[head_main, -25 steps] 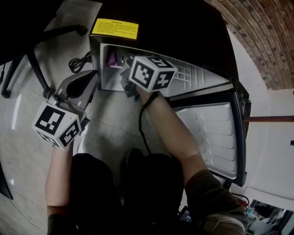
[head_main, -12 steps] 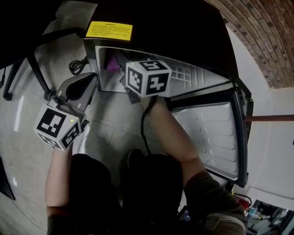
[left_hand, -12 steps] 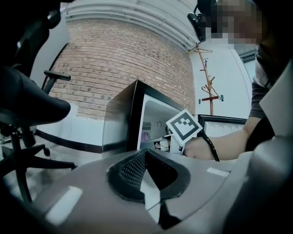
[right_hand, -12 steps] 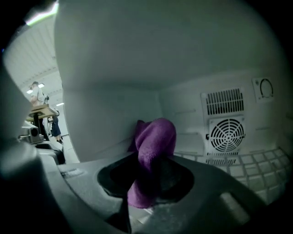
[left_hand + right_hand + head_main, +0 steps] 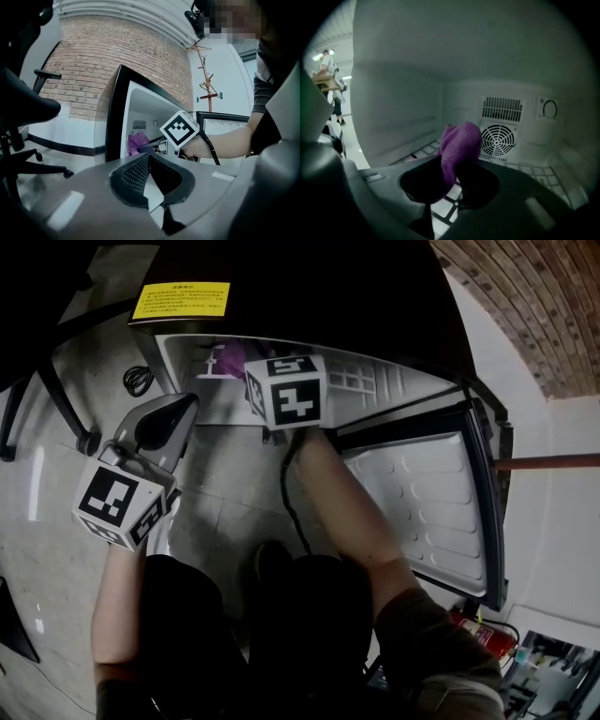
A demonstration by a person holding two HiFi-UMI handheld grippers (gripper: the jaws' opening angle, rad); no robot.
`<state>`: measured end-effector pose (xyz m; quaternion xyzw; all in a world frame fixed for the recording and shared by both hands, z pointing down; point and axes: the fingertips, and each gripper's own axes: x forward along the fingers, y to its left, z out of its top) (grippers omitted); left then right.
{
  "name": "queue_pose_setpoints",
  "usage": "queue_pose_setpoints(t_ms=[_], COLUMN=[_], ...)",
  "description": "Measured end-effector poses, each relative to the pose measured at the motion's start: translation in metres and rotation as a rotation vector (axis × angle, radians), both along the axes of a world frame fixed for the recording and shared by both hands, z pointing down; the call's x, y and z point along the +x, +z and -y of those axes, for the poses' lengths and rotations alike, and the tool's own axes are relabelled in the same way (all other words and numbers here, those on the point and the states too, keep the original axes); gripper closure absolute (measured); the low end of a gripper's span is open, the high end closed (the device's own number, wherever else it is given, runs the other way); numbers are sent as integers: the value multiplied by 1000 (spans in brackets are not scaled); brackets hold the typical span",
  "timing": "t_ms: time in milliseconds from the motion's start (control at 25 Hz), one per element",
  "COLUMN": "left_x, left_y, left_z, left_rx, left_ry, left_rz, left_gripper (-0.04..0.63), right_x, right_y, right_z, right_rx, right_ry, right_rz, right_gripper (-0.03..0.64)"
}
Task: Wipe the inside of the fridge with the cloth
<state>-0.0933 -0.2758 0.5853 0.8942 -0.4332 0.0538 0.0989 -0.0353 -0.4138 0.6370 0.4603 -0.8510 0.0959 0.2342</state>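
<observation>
right gripper (image 5: pixel 449 180): closed on purple cloth (image 5: pixel 460 144), held inside fridge (image 5: pixel 393 108), seemingly clear of the shelf (image 5: pixel 538 174) | left gripper (image 5: pixel 149 169): jaws pressed together, nothing held, outside fridge

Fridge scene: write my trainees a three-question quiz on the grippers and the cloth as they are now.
1. True or false: the left gripper holds the purple cloth.
2. Where is the right gripper? A) by the open door B) inside the fridge C) down on the floor
3. Fill in: behind the cloth, the back wall carries a round ___ grille.
Key: 1 false; 2 B; 3 fan.
</observation>
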Motion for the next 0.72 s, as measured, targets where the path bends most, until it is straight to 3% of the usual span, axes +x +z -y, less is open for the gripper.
queue_pose_setpoints(t_ms=[400, 600, 720], left_x=[42, 56, 66], left_y=[13, 13, 12], left_z=[6, 9, 10], left_rx=[0, -3, 1], left_ry=[89, 109, 126], left_rz=[-12, -26, -39], left_gripper=[578, 577, 577], right_x=[117, 176, 191], right_y=[2, 2, -12], right_z=[9, 4, -1], right_rx=[16, -15, 51], right_ry=[241, 421, 482], right_rz=[-118, -89, 2], right_gripper=[532, 532, 532])
